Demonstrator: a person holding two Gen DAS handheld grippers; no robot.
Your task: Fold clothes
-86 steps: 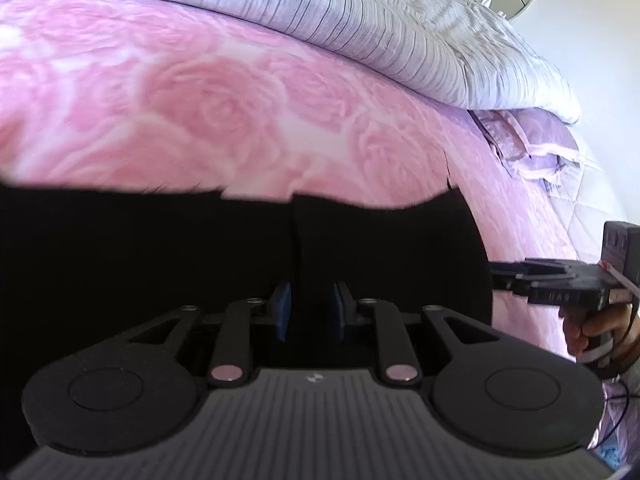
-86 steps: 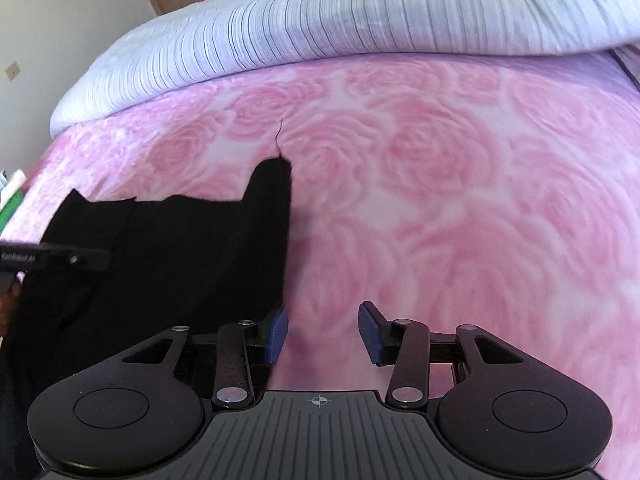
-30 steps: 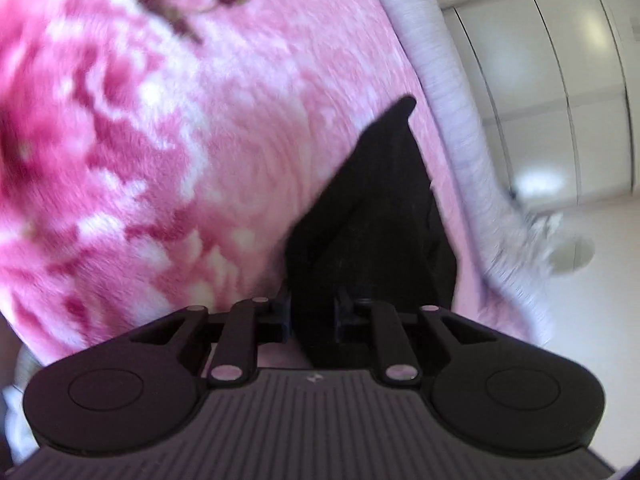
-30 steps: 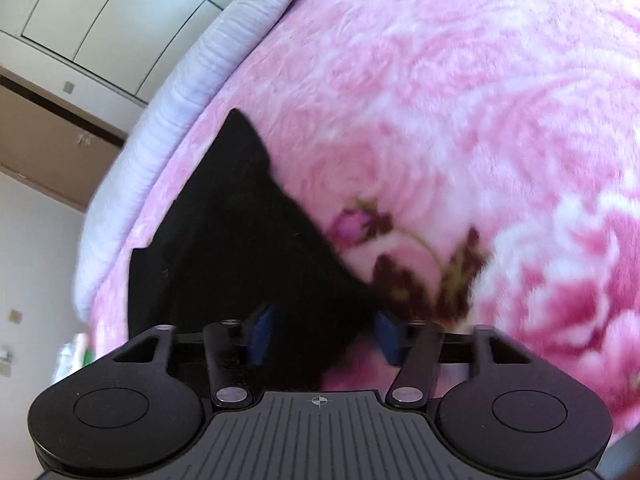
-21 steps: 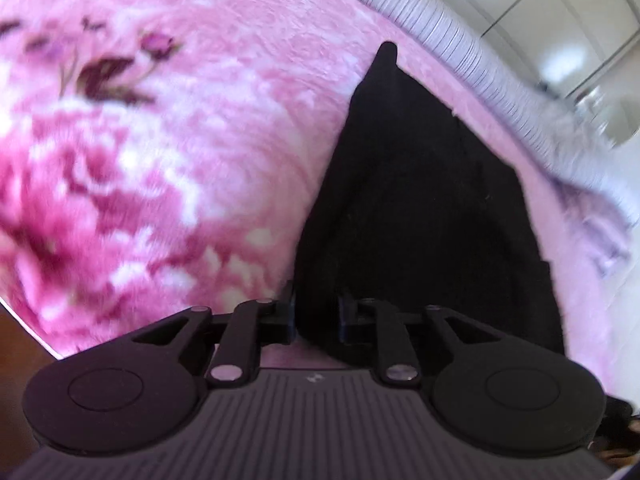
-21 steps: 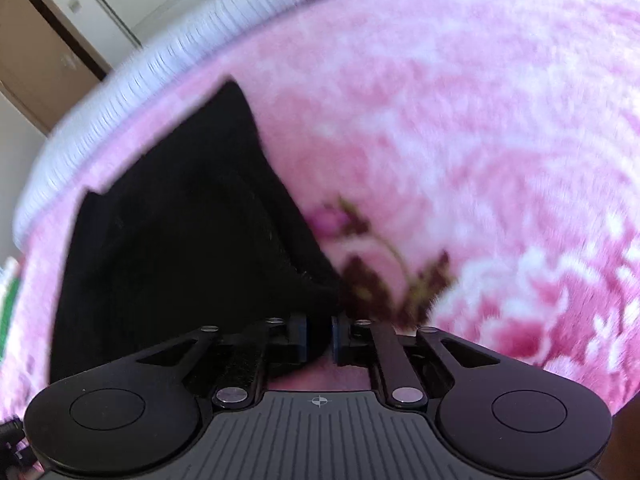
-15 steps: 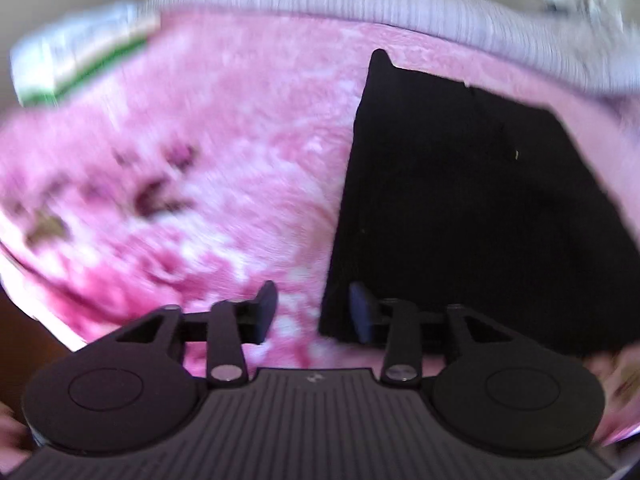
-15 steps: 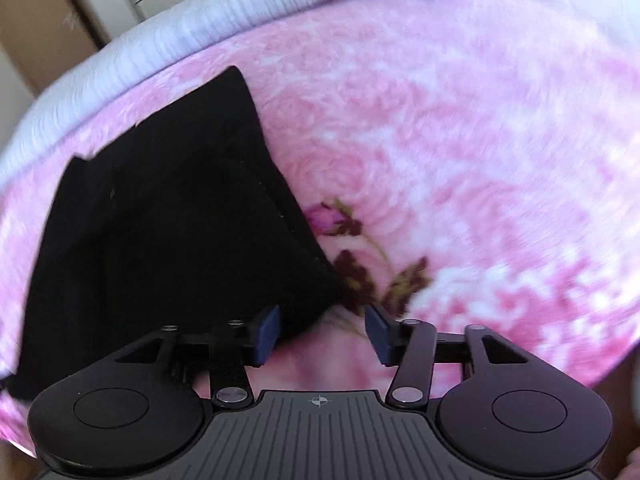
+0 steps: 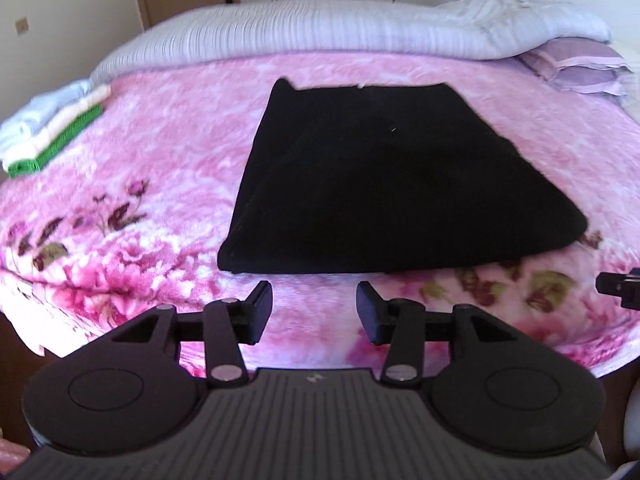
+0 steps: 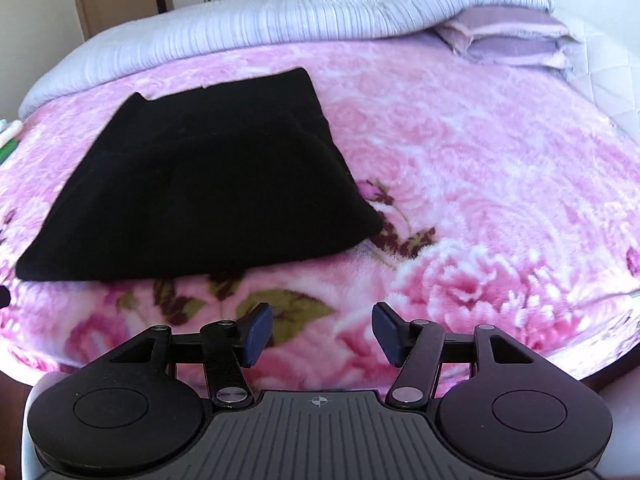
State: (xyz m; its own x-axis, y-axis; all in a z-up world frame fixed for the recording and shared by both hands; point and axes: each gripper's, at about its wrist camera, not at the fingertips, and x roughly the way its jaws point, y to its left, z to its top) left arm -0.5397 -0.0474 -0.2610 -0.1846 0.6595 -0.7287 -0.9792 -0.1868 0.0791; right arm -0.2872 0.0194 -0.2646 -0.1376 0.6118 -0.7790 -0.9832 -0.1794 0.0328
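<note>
A black garment (image 9: pixel 384 184) lies folded flat on the pink flowered blanket (image 9: pixel 160 160); it also shows in the right wrist view (image 10: pixel 208 184). My left gripper (image 9: pixel 314 312) hangs open above the blanket, a little short of the garment's near left edge, with nothing between its fingers. My right gripper (image 10: pixel 322 334) is held back from the garment's near right corner. Its jaws are opening and hold nothing. A tip of the right gripper (image 9: pixel 618 286) shows at the edge of the left wrist view.
A stack of folded white and green clothes (image 9: pixel 52 128) sits on the blanket at far left. A striped lilac duvet (image 9: pixel 320 28) is bunched along the back, with a purple pillow (image 10: pixel 516 44) at back right. The bed's near edge lies just below both grippers.
Both grippers let go of the black garment's near corners, opened, rolled level and drew back and up. The garment now rests folded on the blanket.
</note>
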